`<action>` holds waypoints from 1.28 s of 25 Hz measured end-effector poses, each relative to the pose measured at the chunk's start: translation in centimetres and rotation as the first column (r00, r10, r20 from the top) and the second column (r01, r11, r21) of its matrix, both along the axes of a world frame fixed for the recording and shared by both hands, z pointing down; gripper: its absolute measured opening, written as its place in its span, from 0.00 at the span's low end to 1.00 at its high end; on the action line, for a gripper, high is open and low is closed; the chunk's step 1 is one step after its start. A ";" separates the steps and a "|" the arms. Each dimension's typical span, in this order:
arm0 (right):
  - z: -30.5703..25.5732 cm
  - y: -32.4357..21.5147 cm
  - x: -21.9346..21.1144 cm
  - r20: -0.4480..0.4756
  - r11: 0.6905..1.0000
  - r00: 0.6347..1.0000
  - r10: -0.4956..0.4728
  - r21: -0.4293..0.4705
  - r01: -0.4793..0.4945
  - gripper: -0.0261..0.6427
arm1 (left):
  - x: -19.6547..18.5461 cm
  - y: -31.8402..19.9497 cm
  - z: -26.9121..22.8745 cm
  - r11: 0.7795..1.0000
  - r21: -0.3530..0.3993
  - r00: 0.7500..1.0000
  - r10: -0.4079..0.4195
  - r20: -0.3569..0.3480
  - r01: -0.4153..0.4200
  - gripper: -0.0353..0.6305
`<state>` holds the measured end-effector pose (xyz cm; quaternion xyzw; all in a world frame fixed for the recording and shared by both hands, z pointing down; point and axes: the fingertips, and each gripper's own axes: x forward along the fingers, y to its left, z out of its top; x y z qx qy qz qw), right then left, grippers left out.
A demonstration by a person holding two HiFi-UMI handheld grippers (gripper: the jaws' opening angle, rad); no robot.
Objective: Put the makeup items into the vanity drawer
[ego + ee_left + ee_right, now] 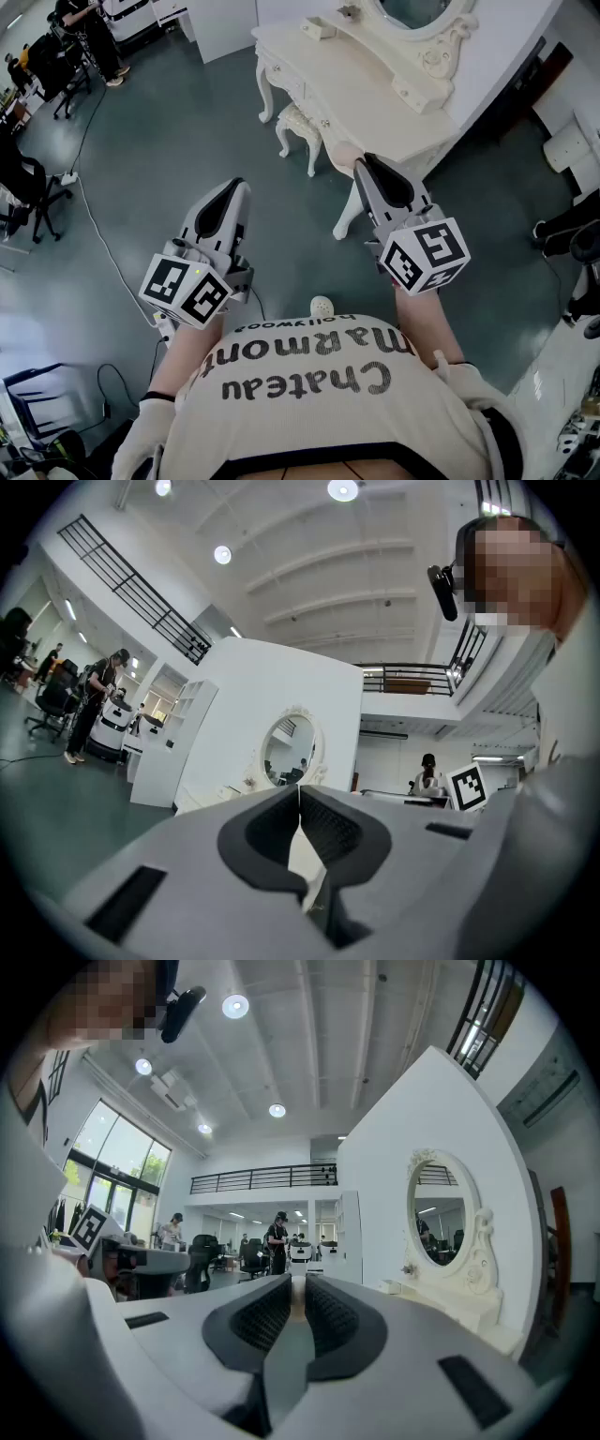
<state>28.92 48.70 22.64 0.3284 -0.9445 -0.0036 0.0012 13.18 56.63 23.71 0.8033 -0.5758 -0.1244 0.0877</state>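
Grey left tongs (232, 187) and right tongs (366, 161) pinched together, empty; cream carved vanity table (366, 84) at one o'clock; apparently nothing stowed yet.

Cream T-shirt (328, 412) lettered "Chateau Marmont" in dark print, white gloves (139, 452), black wristband (159, 397); grey, black-padded left gripper (232, 186) and right gripper (366, 161), each bearing a black-and-white marker cube (187, 289).

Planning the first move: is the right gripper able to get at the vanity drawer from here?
Probably not yet: the right gripper, jaws shut, hangs short of the vanity drawer, with floor between them. Nothing bars the way except the stool tucked beneath; stepping closer should do.
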 end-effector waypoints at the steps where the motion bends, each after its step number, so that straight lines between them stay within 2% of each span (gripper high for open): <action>1: -0.6 -1.0 -0.1 0.003 1.000 1.000 -0.002 0.013 0.002 0.14 | 0.1 -0.9 -0.2 1.000 0.001 1.000 0.001 0.006 -0.001 0.07; 4: -1.6 -3.8 0.0 0.008 0.999 1.000 -0.005 0.034 0.005 0.14 | 0.7 -3.6 -0.7 1.000 0.002 1.000 0.005 0.012 -0.005 0.07; 9: -1.6 -7.5 1.4 0.036 1.000 0.999 -0.015 0.012 0.015 0.14 | 1.2 -7.4 -0.9 1.000 0.009 1.000 -0.018 -0.017 0.018 0.07; 15: -2.0 -12.1 3.5 0.076 0.999 0.996 -0.048 0.009 0.047 0.14 | 3.5 -11.5 -1.9 0.997 0.071 0.999 -0.022 -0.031 0.024 0.07; 18: -1.2 -14.0 3.8 0.093 0.998 0.993 -0.069 0.003 0.069 0.14 | 3.8 -12.7 -1.2 0.996 0.076 0.998 -0.047 -0.037 0.049 0.07; 25: 0.3 -17.5 2.4 0.118 0.996 0.990 -0.078 -0.035 0.083 0.14 | 1.7 -15.1 -0.1 0.994 0.048 0.994 -0.092 -0.050 0.095 0.07; 32: 0.3 -21.6 -1.7 0.085 0.998 0.995 -0.048 -0.028 0.050 0.14 | -2.8 -20.3 0.2 0.997 0.053 0.996 -0.060 -0.065 0.063 0.07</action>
